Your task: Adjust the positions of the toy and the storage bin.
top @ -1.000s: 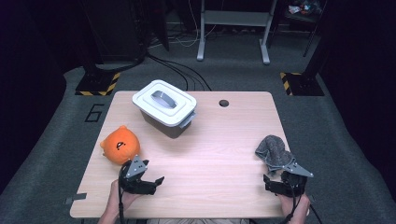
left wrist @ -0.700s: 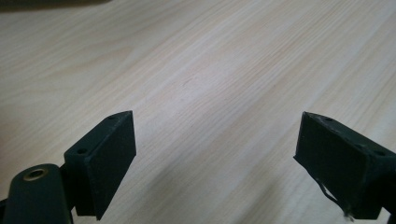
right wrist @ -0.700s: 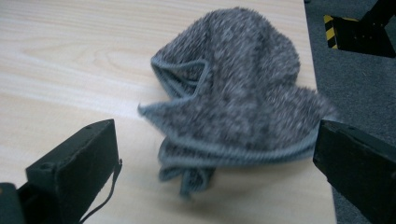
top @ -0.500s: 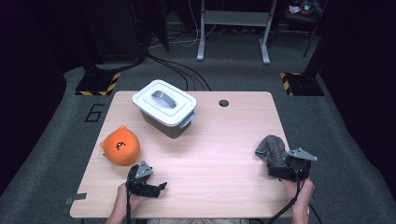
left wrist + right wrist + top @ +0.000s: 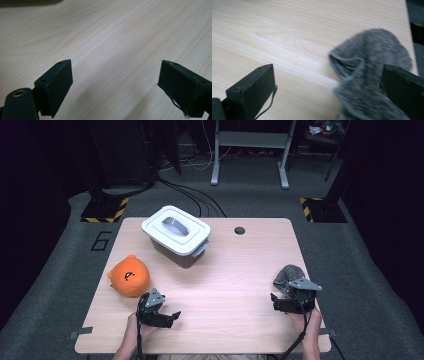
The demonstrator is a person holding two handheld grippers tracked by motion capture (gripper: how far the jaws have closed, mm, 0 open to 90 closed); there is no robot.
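One grey sock (image 5: 288, 275) is lying crumpled near the right edge of the table (image 5: 235, 270), well to the right of the white-lidded box (image 5: 176, 236) and nearer the person than it. In the right gripper view the sock (image 5: 372, 75) is sitting on the wood just ahead of the jaws, more toward the right jaw than the left, with its open cuff facing the left jaw. The right gripper (image 5: 287, 304) is hovering just on the near side of the sock, its jaws standing wide apart with nothing pressed between them; whether either jaw is touching the sock is too blurred to tell.

Nothing is lying between that gripper and the sock. Bare wood is stretching from the sock leftward toward the box, which is sitting at an angle toward the far left part of the table with a grey handle in its lid. One orange plush toy (image 5: 129, 276) is resting to the left of the box and nearer the person. The left gripper (image 5: 162, 312) is sitting just to the right of the toy and nearer the person, well apart from the sock, its jaws also spread with plain tabletop (image 5: 112, 45) between them. One small dark hole (image 5: 239, 230) is showing to the right of the box.

Counted: one sock, one box, one toy, two grippers.
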